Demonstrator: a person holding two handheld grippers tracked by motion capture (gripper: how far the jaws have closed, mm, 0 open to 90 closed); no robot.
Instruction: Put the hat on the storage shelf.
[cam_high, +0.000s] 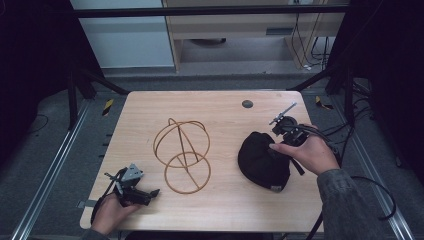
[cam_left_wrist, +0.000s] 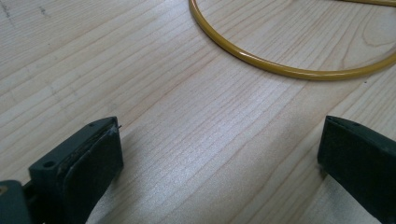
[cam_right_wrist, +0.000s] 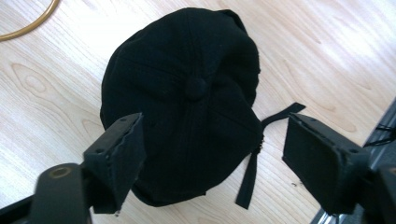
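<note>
Right tool (cam_right_wrist: 212, 154) above cap (cam_right_wrist: 182, 93), wooden table (cam_right_wrist: 327, 42).

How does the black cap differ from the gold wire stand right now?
The cap is black, soft cloth, lying flat; the stand is thin gold wire, open hoops rising off the table. The cap sits under the right claw; the stand lies nearer the left claw. Both rest on the table.

Black cap (cam_right_wrist: 187, 93) — crown up, strap loose.
</note>
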